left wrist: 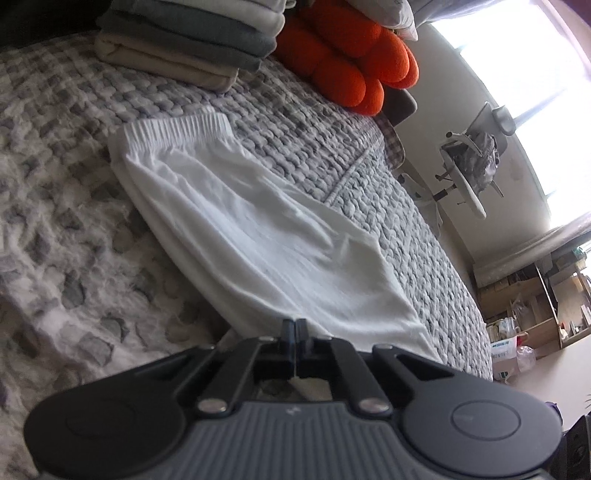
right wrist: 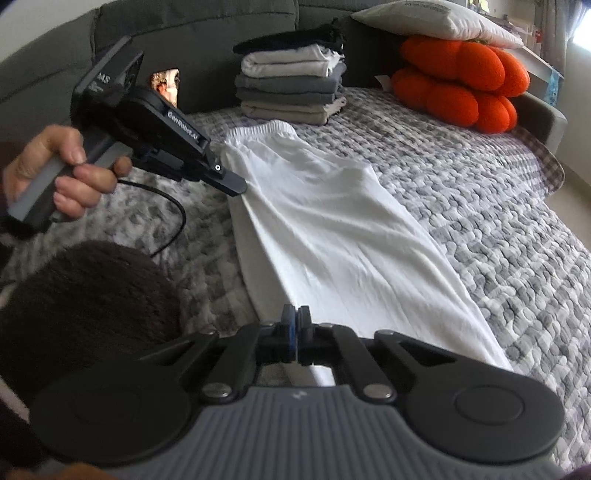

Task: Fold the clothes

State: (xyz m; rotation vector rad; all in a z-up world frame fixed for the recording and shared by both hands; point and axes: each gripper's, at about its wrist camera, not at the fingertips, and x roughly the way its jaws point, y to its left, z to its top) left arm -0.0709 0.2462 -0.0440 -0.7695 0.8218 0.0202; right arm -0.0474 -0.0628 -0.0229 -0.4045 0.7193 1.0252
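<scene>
White trousers lie lengthwise on the grey knitted bedspread, legs laid one over the other, elastic waistband at the far end. My right gripper is shut at the near left edge of the legs, with white cloth pinched between its blue pads. A hand holds my left gripper, which is shut on the left edge closer to the waistband. In the left wrist view that left gripper is closed on the edge of the trousers, whose waistband sits up and to the left.
A stack of folded clothes stands behind the waistband by the grey headboard. Orange cushions and a white pillow sit at the far right. A dark fluffy sleeve fills the near left. Beyond the bed stand an office chair and shelves.
</scene>
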